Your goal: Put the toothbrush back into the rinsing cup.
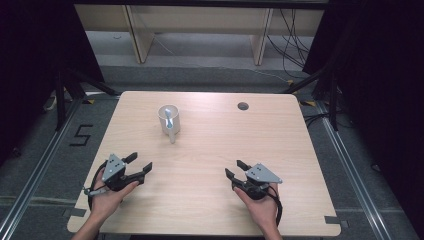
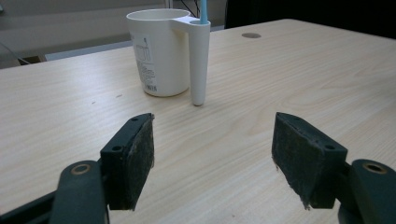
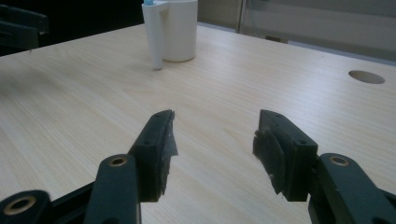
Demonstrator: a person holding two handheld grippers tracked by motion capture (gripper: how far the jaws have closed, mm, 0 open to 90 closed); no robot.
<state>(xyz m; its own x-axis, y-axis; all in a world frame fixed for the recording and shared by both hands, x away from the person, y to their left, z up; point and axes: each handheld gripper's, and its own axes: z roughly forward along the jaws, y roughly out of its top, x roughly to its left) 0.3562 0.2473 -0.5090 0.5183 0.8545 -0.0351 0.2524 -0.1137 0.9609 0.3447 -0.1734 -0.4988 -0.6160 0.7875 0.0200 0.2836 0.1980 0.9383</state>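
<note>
White mug (image 1: 168, 120) upright, mid-table (image 1: 210, 200), well apart from both tongs. Blue stick (image 1: 170, 121) standing in hollow handle tube. Likely light, rigid, smooth plastic; best taken across handle or rim. Left tongs (image 1: 139, 164) spread, empty. Right tongs (image 1: 236, 169) spread, empty.

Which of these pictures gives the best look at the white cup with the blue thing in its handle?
The left gripper view: the white cup stands close and large, its printed label, hollow handle and blue stick sharp. The right gripper view shows the cup farther off and cut at the top. The high view shows it small, from above.
</note>
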